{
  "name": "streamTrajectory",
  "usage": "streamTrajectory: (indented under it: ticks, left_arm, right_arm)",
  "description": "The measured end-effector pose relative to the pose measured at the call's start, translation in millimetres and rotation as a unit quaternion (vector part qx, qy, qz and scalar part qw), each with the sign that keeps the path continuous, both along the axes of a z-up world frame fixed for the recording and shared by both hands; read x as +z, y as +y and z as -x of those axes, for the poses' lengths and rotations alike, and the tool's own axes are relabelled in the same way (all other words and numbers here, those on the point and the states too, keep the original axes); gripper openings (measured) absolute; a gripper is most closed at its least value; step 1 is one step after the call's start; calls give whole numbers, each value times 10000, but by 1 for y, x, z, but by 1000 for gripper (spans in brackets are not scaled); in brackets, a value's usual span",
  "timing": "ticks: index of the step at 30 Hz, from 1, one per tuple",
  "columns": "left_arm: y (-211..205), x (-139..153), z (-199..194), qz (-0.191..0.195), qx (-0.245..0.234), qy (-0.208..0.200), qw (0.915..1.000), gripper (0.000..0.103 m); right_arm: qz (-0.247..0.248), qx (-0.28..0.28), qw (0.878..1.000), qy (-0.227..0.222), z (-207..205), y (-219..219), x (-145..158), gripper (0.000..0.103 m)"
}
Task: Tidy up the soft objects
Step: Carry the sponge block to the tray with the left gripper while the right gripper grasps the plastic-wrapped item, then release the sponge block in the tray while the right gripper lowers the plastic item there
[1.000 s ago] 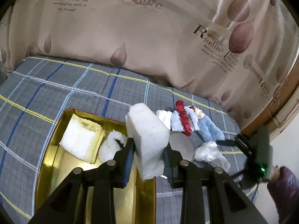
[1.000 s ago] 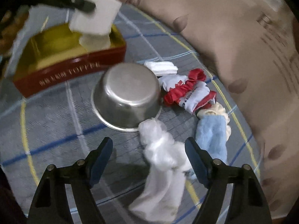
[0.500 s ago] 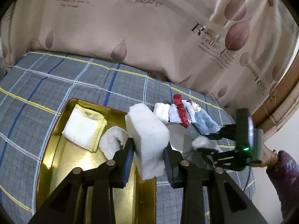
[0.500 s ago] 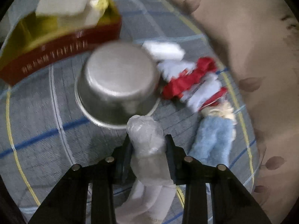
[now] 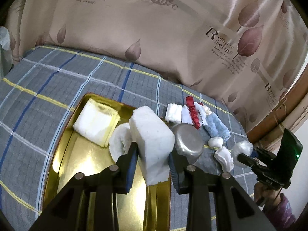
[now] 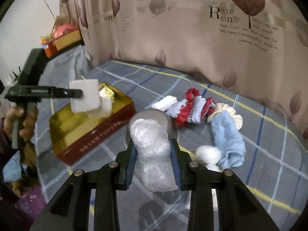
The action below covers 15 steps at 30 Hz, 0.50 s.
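While both grippers are loaded at once, the likeliest trouble sits around the gold tin [image 5: 63, 154], the biggest thing on the checked bedspread [image 5: 48, 80]. The left gripper [image 5: 153, 154] is clenched on a white foam block [image 5: 152, 138] and holds it above the tin's near right corner, so a careless release could send the block over the rim onto the bedspread rather than in beside the folded white cloth [image 5: 95, 123] and the rolled white towel [image 5: 120, 142] already lying inside. Foam is springy, so it may bounce too.

Just right of the tin stands an upturned steel bowl [image 5: 187, 141]. Carrying anything across to the tin means passing over or close by that bowl, and a low swing could knock it.

The right gripper [image 6: 153, 154] is squeezed on a crumpled clear plastic bag [image 6: 150, 144], lifted off the bedspread to the right of the tin. Thin film is slippery and slack, and its lower end hangs loose below the jaws, so it might slide out or snag.

Beyond the bowl, farther from the tin, wait a red-and-white sock bundle [image 6: 192, 109], a pale blue fluffy towel [image 6: 229, 142] and a small white ball [image 6: 208, 153].

From the right wrist the bowl is almost wholly hidden behind the bag. Lettering on the tin's red side [image 6: 100, 134] is smeared by motion and unreadable, and the small white pieces near the ball are possibly cotton.
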<state>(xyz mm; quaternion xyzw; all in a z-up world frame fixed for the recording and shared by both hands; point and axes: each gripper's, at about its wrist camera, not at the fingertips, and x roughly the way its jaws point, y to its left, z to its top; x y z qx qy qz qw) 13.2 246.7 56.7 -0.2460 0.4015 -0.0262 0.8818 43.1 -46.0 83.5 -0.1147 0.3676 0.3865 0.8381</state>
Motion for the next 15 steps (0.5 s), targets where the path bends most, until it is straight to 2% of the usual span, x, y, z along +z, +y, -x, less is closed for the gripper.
streamTrajectory:
  ticks: [7,11,14,15]
  left_arm:
    - [-2,-11,-2,174,-194,-31,9997,32]
    - [-6,-18,-20,150,-317,11,9994,33]
    - [-5,-27,-37,442,-422,69,9981,33]
    - [-5,-30,-40,404,-395,102,9984,33]
  right_arm:
    - [-366,-52,9993,75,16,1,-1,31]
    - [-419,-51,9991,96,21,4,-2,31]
    - [-432,-46,9990,84,24,6,-2,31]
    - [-437,-36,9990,103,25,7,-3,31]
